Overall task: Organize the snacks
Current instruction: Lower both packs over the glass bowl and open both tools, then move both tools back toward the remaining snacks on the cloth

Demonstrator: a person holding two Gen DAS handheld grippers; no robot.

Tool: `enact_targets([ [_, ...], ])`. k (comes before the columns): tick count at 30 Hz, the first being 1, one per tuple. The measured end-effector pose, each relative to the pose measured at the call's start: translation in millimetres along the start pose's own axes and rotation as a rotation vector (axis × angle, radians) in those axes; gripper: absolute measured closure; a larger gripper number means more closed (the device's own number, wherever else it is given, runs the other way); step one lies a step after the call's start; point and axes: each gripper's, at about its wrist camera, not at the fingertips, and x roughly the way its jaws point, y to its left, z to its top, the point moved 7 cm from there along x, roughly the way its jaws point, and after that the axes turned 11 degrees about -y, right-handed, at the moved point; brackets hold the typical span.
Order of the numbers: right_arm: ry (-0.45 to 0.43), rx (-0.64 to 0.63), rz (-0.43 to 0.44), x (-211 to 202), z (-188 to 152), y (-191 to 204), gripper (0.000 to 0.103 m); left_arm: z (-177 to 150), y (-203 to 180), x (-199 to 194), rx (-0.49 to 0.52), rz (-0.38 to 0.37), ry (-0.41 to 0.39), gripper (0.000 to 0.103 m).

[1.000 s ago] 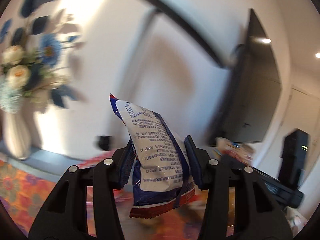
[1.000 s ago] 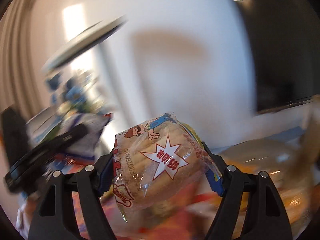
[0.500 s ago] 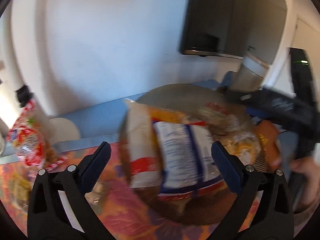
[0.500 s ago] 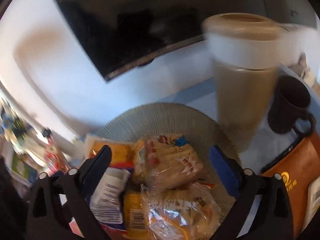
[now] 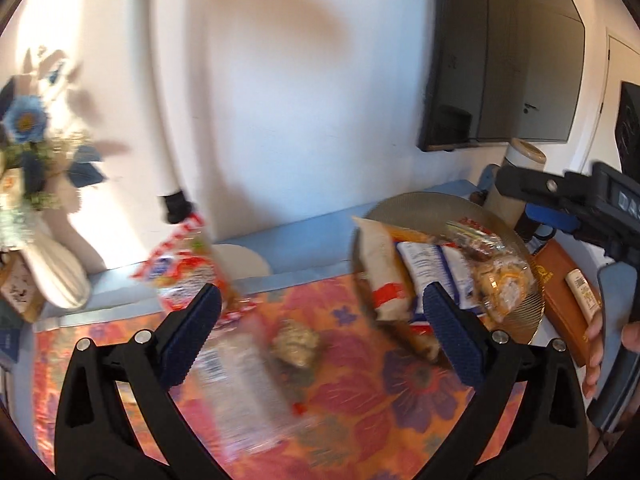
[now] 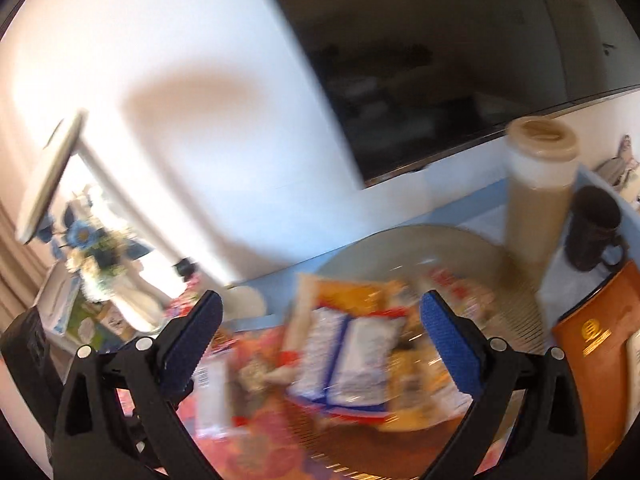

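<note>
Hovering spread and empty, the left gripper (image 5: 320,320) and right gripper (image 6: 320,324) have just opened; loose packets (image 5: 248,384) lie below on the cloth; at two o'clock, the plate (image 5: 532,312) collects the snacks (image 5: 436,268).

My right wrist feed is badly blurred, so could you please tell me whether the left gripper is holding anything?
Observer: No, the left gripper is open. Its jaws have just been opening, and nothing is between its fingers.
Operator: Thank you. Are any snacks off the plate on your side?
Observer: Yes, a red-and-white bag stands near the wall, well left of the plate.
</note>
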Motion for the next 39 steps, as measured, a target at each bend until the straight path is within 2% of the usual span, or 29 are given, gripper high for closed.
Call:
enact_targets([
  [9,0.034,-0.107,0.104,12,-51,100,0.005,-15,101,-35,-0.008,0.117,0.001,0.003],
  [13,0.075,-0.178,0.103,29,-85,120,0.005,-30,140,-37,-0.018,0.145,0.022,0.003],
  [17,0.161,-0.232,0.084,55,-135,125,0.005,-64,169,-22,0.007,0.132,0.106,0.003],
  [21,0.290,-0.241,0.092,82,-181,126,0.005,-93,185,-3,0.006,0.125,0.175,0.003],
  [25,0.346,-0.330,0.040,105,-212,128,0.005,-118,196,18,-0.011,0.126,0.237,0.003],
  [27,0.373,-0.353,0.043,114,-223,131,0.005,-127,200,28,-0.014,0.123,0.255,0.003],
  [35,0.349,-0.478,-0.033,130,-234,140,0.005,-152,205,58,0.004,0.130,0.307,0.003],
  [39,0.341,-0.489,-0.043,132,-235,141,0.005,-154,210,62,-0.038,0.116,0.287,0.003],
])
